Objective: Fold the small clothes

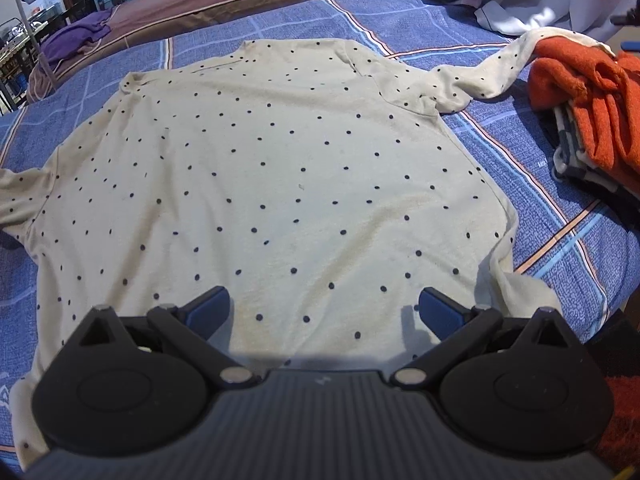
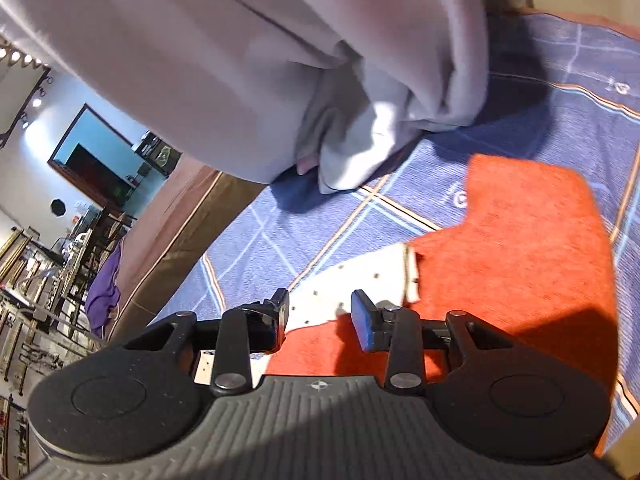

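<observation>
Across the middle of the blue plaid bedspread [image 1: 520,152] a cream dotted shirt [image 1: 256,168] lies flat, one sleeve reaching onto the orange garment [image 1: 592,108] stacked at the right edge. Left gripper [image 1: 325,312] hovers over the shirt's near hem, jaws spread wide, holding nothing. Right gripper [image 2: 320,316] stands partly spread above that sleeve's cuff [image 2: 360,280], pads not pressing it.

Home bedroom, blue checked bedspread [image 1: 500,152], clothes pile [image 1: 592,128], television [image 2: 96,172]

No readable text shows; small white marks on the blue bedspread [image 2: 460,200] are illegible.
</observation>
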Available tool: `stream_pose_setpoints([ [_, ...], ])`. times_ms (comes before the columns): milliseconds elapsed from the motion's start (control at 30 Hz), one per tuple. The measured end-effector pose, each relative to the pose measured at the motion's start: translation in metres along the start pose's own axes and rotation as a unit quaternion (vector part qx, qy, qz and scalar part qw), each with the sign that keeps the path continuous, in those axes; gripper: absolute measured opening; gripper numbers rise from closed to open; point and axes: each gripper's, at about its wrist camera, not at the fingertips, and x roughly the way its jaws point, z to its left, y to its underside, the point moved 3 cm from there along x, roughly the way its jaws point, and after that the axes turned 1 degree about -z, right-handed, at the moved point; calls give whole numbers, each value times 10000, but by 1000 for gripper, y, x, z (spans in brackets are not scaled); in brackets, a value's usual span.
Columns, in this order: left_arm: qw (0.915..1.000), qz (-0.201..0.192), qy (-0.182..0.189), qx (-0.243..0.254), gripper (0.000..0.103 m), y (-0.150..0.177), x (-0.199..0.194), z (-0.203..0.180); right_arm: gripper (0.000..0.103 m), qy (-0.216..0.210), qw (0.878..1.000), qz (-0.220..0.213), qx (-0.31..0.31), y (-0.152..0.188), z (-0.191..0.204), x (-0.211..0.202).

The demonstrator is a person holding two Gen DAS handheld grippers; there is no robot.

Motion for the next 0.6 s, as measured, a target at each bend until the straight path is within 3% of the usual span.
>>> stream_pose_setpoints([
  [67,10000,-58,-34,12,103,-6,0,0,62,59,9985,13,536,3,-21,-2],
  [167,9999,-106,-97,84,103,-9,-2,-2,61,-241,9908,218,1313,9,-39,6],
  [233,9998,-71,-129,136,103,-5,-3,-3,52,-403,9865,142,1583,9,-42,14],
  [300,9998,8,-140,148,103,0,-1,-3,49,-439,9859,-61,1616,6,-42,19],
  [333,9998,66,-141,141,103,4,0,-2,42,-401,9842,-59,1723,6,-43,23],
  [367,9998,107,-142,124,103,7,0,-2,29,-395,9820,-19,1849,6,-45,26],
  [400,9997,145,-137,102,103,10,1,-1,12,-416,9813,-21,1878,6,-44,28],
  [433,9997,180,-126,75,103,13,2,0,7,-428,9826,-130,1805,5,-40,27],
  [533,9997,239,-101,26,103,15,6,3,6,-213,9901,-591,1258,-1,-24,17],
  [600,9997,192,-129,32,103,14,5,5,6,-383,9927,-772,841,-5,-2,14],
])
